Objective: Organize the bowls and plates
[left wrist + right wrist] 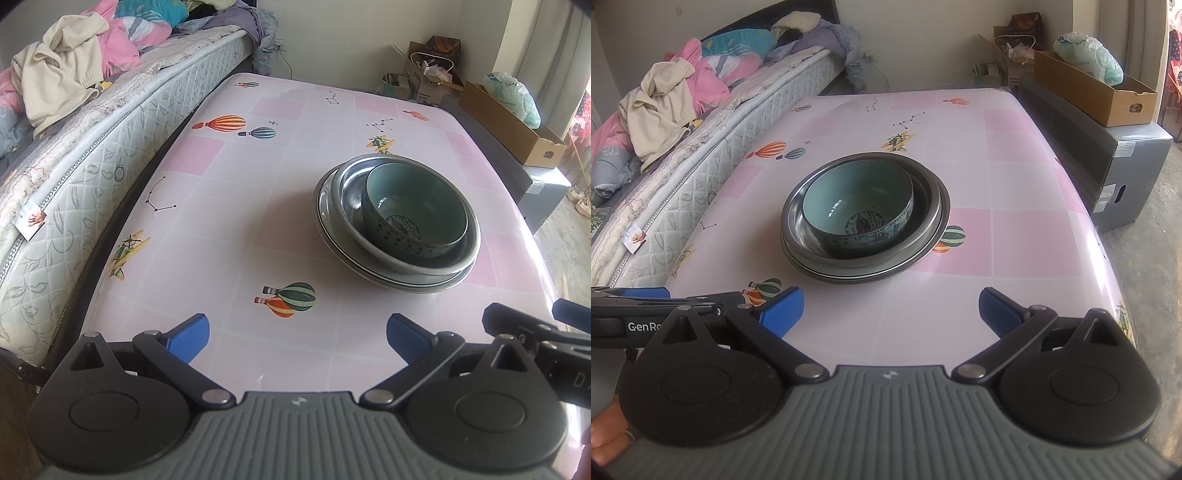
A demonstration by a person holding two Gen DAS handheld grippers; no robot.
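Teal bowl (857,214) nested in metal bowl (925,206), stacked on plate (849,277), mid-table (1015,240); upright. Left gripper (297,334) spread wide, empty; right gripper (891,314) likewise, both short of stack.

soft daylight from right, fisheye-bent edges

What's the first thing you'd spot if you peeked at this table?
The teal bowl sitting inside stacked grey plates, in the middle of a pink balloon-patterned table. In front of the stack, both the left gripper and right gripper have their blue fingers wide apart, holding nothing.
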